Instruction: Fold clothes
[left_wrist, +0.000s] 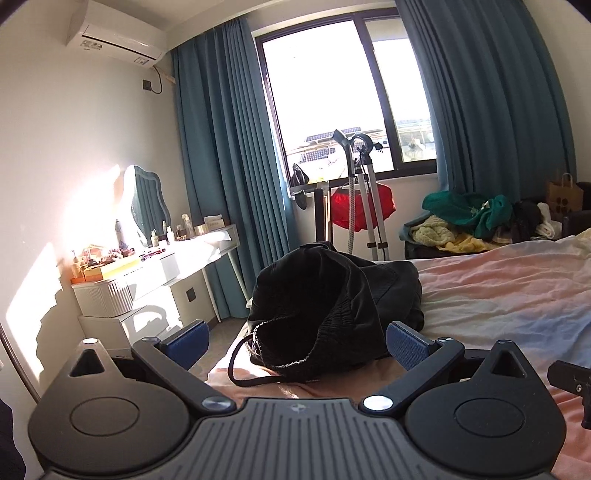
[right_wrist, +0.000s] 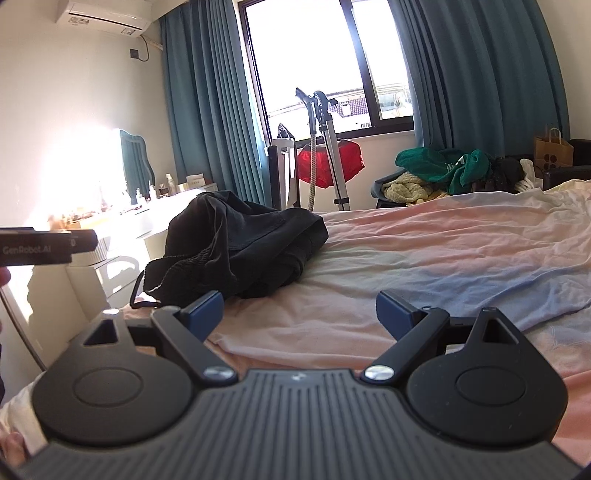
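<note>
The crumpled black fabric garment with a ribbed elastic waistband (left_wrist: 332, 302) lies heaped on the bed's pale pink and blue cotton sheet (left_wrist: 498, 295), near the bed's left edge, beside the white vanity desk (left_wrist: 177, 266). It sits straight ahead of the left hand-held gripper (left_wrist: 295, 341), whose blue-padded jaws stand wide apart with nothing held; the waistband's open mouth and a loose black drawstring loop (left_wrist: 236, 365) face that gripper, just beyond its fingertips. From the right hand-held gripper (right_wrist: 297, 314) the garment lies ahead and off to the left, farther away, so the left one is the nearer; the right one's jaws are also spread wide and empty, over bare sheet. The heap's long axis seems to run from the waistband away toward the window. The cloth looks soft, matte and limp, with deep folds; the waistband is knitted and puckered, likely the firmest edge to pinch.
</note>
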